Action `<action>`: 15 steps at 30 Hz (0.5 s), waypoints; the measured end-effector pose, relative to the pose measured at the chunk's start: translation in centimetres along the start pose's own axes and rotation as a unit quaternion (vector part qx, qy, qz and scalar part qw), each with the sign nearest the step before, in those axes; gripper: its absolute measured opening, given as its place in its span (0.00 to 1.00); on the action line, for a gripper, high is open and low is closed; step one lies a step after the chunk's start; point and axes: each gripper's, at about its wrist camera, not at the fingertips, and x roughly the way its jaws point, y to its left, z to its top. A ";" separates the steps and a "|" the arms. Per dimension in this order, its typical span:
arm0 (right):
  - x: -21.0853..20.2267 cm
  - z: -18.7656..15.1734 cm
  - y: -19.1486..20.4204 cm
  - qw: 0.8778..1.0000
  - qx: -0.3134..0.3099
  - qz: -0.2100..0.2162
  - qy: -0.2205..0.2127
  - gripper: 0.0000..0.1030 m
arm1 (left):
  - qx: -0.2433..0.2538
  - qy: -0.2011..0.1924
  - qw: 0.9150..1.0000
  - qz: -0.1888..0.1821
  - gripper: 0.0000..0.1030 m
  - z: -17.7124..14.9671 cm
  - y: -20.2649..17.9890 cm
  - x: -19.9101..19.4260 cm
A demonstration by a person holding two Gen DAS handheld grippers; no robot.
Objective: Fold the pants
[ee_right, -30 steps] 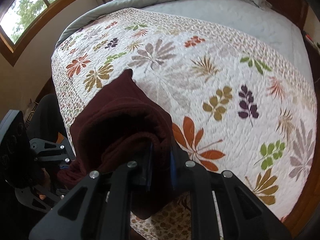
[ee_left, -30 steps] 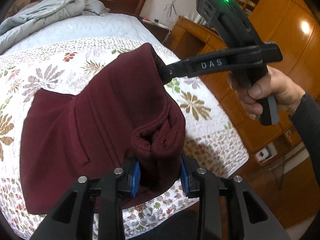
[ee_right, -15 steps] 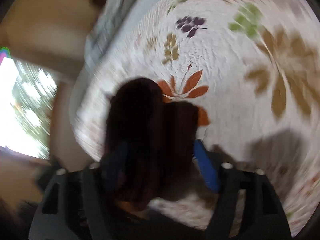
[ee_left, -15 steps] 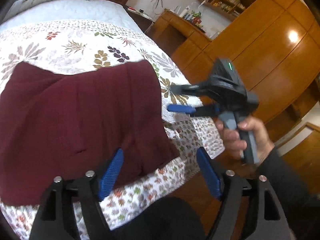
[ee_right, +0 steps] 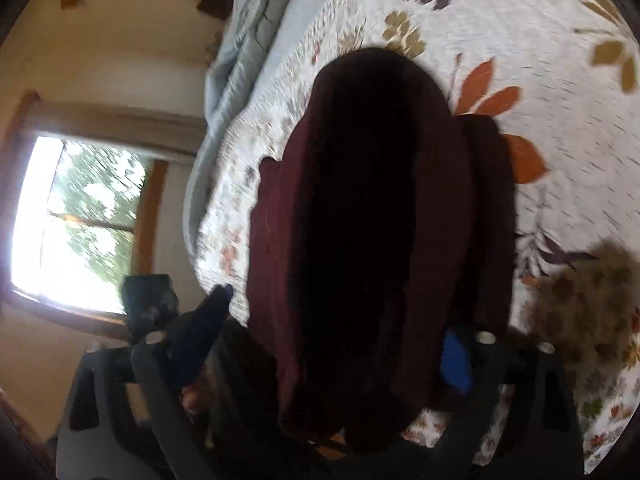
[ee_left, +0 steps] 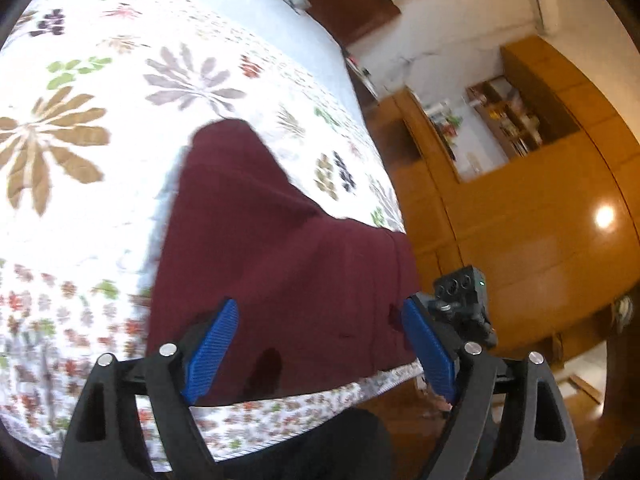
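Both grippers have just released: left gripper (ee_left: 316, 344) and right gripper (ee_right: 336, 344) now spread wide. Maroon pants (ee_left: 280, 256) lie folded at the bed's (ee_left: 120, 80) near edge; fold looks done.

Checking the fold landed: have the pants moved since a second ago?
Yes. The pants were bunched and lifted in both claws; now they lie flat on the quilt, with the left claw open above them.
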 end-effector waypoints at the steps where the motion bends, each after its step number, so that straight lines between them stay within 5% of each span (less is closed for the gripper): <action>1: 0.6 0.2 0.3 1.000 -0.006 -0.012 0.010 0.22 | -0.002 -0.002 1.000 0.002 0.82 0.0 0.4 -0.2; 9: -4.0 0.5 8.1 0.986 -0.127 -0.097 -0.039 0.16 | -0.010 -0.010 1.000 -0.017 0.82 0.5 1.8 -0.7; 13: -4.0 -1.0 1.4 0.984 -0.062 -0.166 -0.023 0.19 | -0.025 0.007 0.999 -0.020 0.82 0.2 2.4 0.9; 15: -3.5 -1.7 -2.2 0.987 -0.011 -0.161 -0.020 0.22 | -0.025 0.013 0.999 -0.023 0.82 0.2 2.3 1.4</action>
